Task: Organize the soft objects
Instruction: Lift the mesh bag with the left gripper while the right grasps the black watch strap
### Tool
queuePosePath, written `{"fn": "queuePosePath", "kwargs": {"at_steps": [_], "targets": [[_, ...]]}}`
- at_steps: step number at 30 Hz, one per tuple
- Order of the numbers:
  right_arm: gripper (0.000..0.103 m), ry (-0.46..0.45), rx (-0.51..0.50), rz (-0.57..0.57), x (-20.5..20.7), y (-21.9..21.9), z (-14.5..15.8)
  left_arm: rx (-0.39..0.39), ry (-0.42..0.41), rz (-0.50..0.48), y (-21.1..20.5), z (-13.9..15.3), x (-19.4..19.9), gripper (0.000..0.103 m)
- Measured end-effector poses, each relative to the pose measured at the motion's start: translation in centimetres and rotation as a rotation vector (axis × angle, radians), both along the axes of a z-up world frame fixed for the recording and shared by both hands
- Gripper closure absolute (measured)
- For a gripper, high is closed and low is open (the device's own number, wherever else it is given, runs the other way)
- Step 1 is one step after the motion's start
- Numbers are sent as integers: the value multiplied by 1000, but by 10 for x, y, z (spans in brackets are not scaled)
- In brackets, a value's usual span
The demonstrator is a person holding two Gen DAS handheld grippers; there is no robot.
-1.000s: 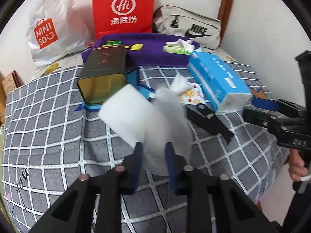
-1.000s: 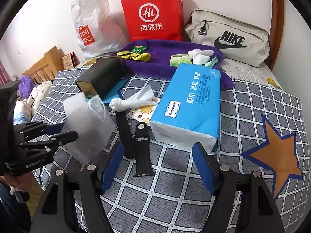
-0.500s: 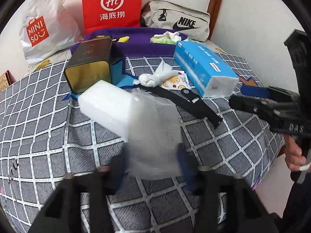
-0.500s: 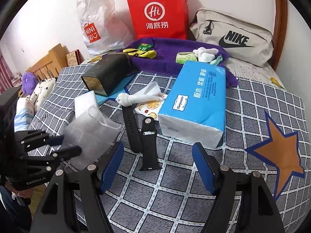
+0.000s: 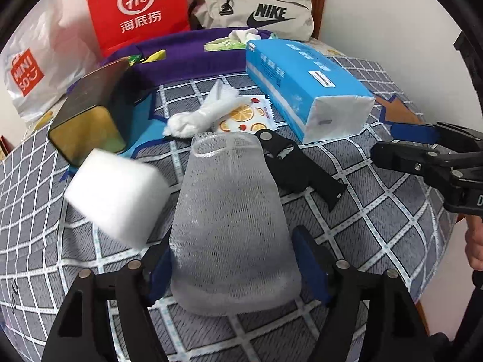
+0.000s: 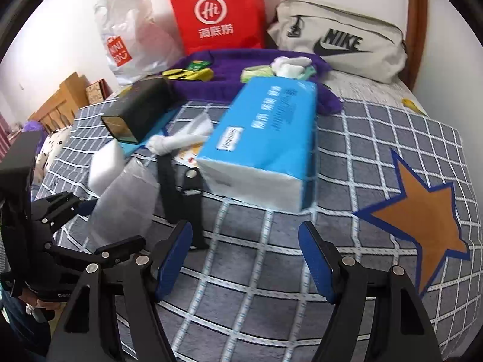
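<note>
Red paper bag, upper left of the left wrist view: white "Hi" in a ring above three Chinese characters. White plastic bag, far left: "MINI SO" on a red patch. Beige pouch, top centre: black "NIKE" with swoosh. Blue tissue pack: print not legible.

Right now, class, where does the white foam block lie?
In the left wrist view the white foam block lies on the checked grey bedspread, left of the white mesh bag and below the dark metal tin.
</note>
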State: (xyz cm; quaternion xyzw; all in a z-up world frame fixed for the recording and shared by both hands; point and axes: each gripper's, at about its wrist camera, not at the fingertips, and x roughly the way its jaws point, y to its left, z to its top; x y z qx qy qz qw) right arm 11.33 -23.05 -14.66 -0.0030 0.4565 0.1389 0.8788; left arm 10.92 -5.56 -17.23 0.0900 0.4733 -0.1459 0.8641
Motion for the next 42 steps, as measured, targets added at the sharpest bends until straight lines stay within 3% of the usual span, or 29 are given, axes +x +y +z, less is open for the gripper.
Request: {"fn": "queuePosePath", "kwargs": {"at_steps": [4, 9, 12, 24, 29, 34, 36, 39, 42], "targets": [[31, 15, 9, -25, 2, -8, -4, 2, -23, -16, -4, -1, 1, 30], [31, 17, 2, -24, 1, -8, -7, -51, -31, -28, 7, 5, 1, 78], [31, 14, -3, -10, 0, -1, -8, -89, -24, -29, 16, 7, 0, 89], [33, 15, -21, 103, 2, 41, -18, -188, -81, 45, 55, 42, -17, 90], [44, 22, -66, 150, 5, 55, -31, -215, -82, 61, 63, 46, -17, 90], [51, -49, -146, 183, 2, 66, -34, -227, -74, 69, 64, 44, -14, 90], [58, -70, -154, 203, 0, 69, -34, -234, -68, 71, 64, 42, -12, 90], [80, -69, -146, 228, -3, 69, -33, -235, -63, 73, 63, 40, -10, 90], [82, -45, -148, 235, -5, 65, -32, -235, -65, 71, 62, 40, -12, 90]]}}
